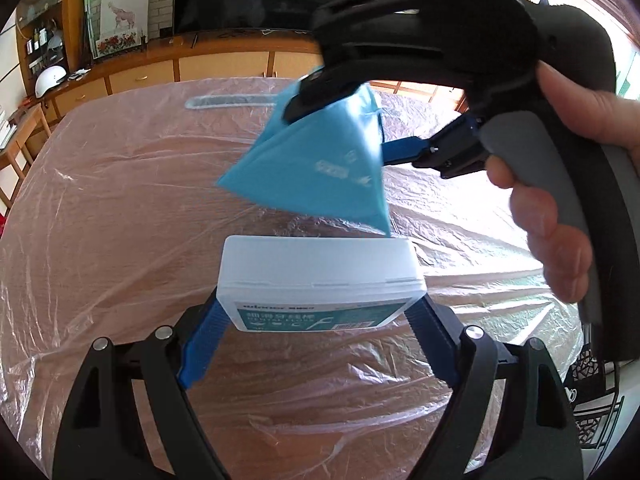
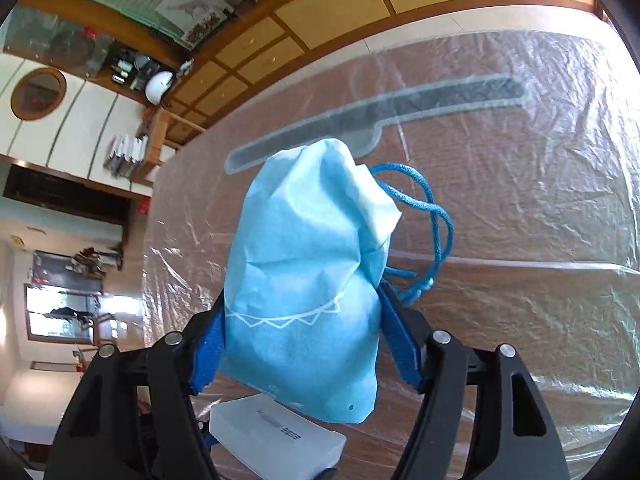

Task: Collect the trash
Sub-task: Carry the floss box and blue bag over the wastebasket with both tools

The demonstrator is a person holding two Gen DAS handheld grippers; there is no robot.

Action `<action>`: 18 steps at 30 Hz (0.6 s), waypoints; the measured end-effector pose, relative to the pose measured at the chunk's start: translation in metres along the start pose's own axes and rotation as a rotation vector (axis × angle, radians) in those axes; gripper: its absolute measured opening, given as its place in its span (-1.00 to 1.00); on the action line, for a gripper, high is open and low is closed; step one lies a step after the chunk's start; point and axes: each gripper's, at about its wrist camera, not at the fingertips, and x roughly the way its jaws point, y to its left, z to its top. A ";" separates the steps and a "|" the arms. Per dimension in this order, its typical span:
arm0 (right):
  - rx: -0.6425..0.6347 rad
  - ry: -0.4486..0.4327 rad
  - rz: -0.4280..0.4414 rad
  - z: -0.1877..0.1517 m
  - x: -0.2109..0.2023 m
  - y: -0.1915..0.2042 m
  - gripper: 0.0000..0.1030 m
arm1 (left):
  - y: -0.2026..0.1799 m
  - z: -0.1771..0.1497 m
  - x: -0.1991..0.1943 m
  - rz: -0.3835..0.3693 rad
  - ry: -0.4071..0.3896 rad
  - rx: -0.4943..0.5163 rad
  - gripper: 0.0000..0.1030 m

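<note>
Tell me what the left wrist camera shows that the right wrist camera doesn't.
Only the left wrist view shows the teal label on the white plastic box, the left tool closed on that box, and the hand holding the right tool. Only the right wrist view shows the blue cord of the blue bag and the long grey shape under the plastic sheet. Both show the bag, box and covered table.

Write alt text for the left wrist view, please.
The left gripper clamps a white dental floss box above a table covered in plastic film. Just beyond it, the right gripper, held by a hand, grips a light blue drawstring bag.
</note>
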 end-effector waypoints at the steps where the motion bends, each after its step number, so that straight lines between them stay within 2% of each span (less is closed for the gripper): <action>1: 0.003 -0.010 0.009 -0.002 -0.005 -0.002 0.32 | -0.001 0.000 -0.001 0.000 0.001 -0.001 0.66; 9: -0.025 -0.081 0.005 -0.017 -0.041 -0.011 0.33 | -0.004 -0.007 -0.010 0.003 -0.001 -0.007 0.66; 18: -0.064 -0.143 -0.039 -0.077 -0.075 -0.031 0.33 | 0.002 -0.023 -0.021 0.012 0.007 -0.023 0.66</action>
